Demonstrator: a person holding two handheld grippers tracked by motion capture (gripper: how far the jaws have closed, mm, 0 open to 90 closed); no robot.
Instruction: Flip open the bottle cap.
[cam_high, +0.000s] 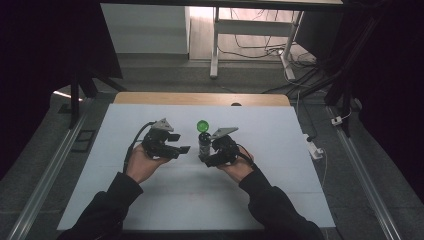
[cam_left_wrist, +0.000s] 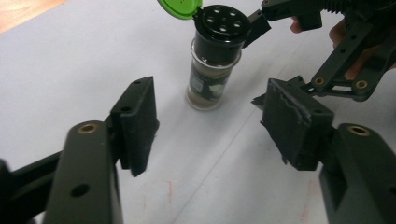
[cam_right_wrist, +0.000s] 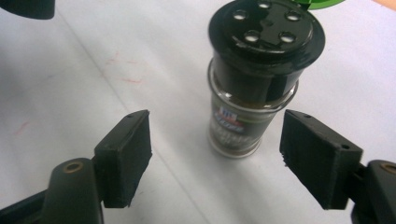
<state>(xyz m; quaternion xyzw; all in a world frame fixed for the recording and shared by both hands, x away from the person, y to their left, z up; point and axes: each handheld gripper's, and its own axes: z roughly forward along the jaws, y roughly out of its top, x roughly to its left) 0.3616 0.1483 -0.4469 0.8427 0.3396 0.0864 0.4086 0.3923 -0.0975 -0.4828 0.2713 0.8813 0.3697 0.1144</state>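
Note:
A small glass spice jar (cam_high: 203, 145) stands upright on the white sheet (cam_high: 260, 140), mid-table. Its black shaker top (cam_right_wrist: 266, 28) shows several holes, and the green flip lid (cam_high: 202, 125) is hinged open behind it. My right gripper (cam_high: 206, 156) is open right beside the jar; in the right gripper view the jar (cam_right_wrist: 243, 126) sits just ahead between the spread pads (cam_right_wrist: 126, 156), untouched. My left gripper (cam_high: 183, 149) is open a short way left of the jar, holding nothing. In the left gripper view the jar (cam_left_wrist: 212, 74) stands beyond the jaws, with the right gripper (cam_left_wrist: 261, 23) near its top.
The white sheet covers a wooden table (cam_high: 200, 98). A white power strip (cam_high: 315, 148) with a cable lies off the right edge. Metal rails (cam_high: 47, 170) run along both sides, and desk legs (cam_high: 215, 45) and cables lie on the floor behind.

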